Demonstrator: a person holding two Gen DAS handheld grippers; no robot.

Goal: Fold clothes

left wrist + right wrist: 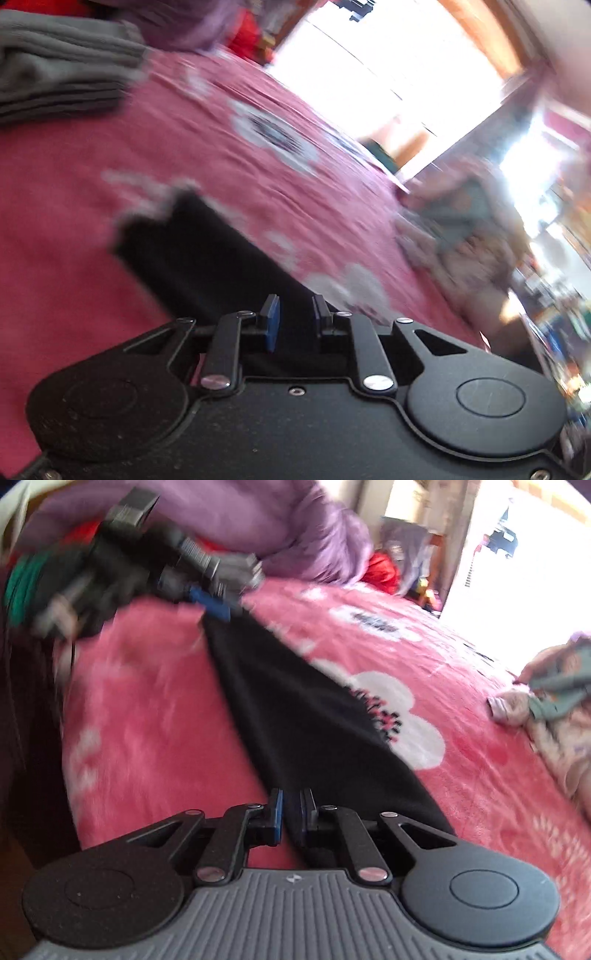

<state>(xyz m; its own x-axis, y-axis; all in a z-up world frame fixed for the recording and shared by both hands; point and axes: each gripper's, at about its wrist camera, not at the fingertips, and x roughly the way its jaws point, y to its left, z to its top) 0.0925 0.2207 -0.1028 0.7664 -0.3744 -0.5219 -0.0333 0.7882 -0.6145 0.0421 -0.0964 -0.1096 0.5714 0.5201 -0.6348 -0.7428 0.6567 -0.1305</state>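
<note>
A black garment (pixel 295 716) is stretched in a long band over the pink flowered bedspread (pixel 147 720). My right gripper (pixel 291 812) is shut on its near end. My left gripper shows in the right wrist view (pixel 218 603) at the far end of the band, blurred, with its blue pads at the cloth's far corner. In the left wrist view the left gripper (pixel 295 317) has its blue pads a small gap apart with the black garment (pixel 207 258) running between them.
A stack of folded grey clothes (pixel 55 70) lies at the far left. A purple duvet (pixel 258 524) is heaped at the head of the bed. Loose pale clothes (pixel 554 709) lie at the right edge. A bright window (pixel 388 66) is behind.
</note>
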